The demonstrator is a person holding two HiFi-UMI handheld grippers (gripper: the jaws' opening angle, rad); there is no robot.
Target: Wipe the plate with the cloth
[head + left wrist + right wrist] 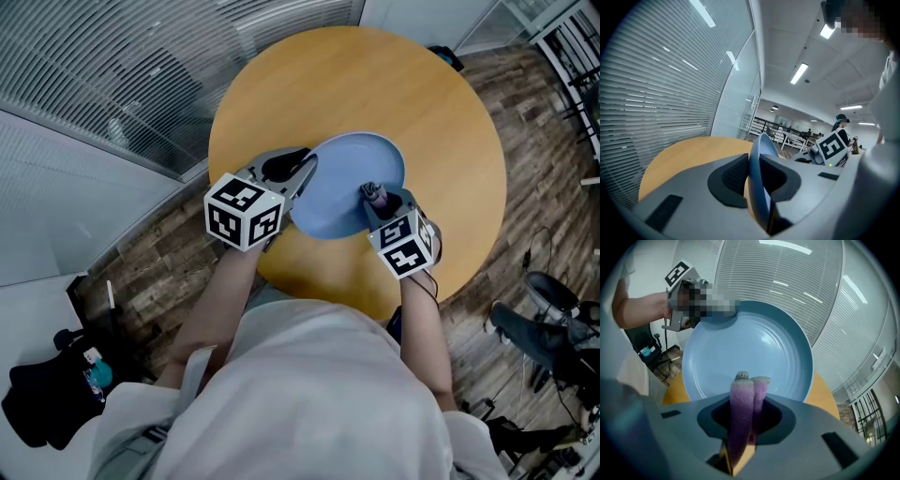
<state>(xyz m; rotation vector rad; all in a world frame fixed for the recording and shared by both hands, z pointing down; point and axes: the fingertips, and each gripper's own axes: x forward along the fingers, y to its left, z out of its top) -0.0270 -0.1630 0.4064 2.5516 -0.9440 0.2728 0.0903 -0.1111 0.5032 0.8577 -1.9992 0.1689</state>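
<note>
Fingers of the right gripper [748, 397] pinch a soft, fuzzy purple cloth [742, 413], folded into a thick roll that sticks out past the tips. Its long way points straight at the face of the smooth, round, light blue plate [750, 345], low down near 6 o'clock; I cannot tell if it touches. Fingers of the left gripper [754, 176] squeeze the plate's thin rim at 9 o'clock in the head view, holding it tipped up over the round, tan wooden worktop [422, 112]. The next rub probably goes up toward 12 o'clock.
</note>
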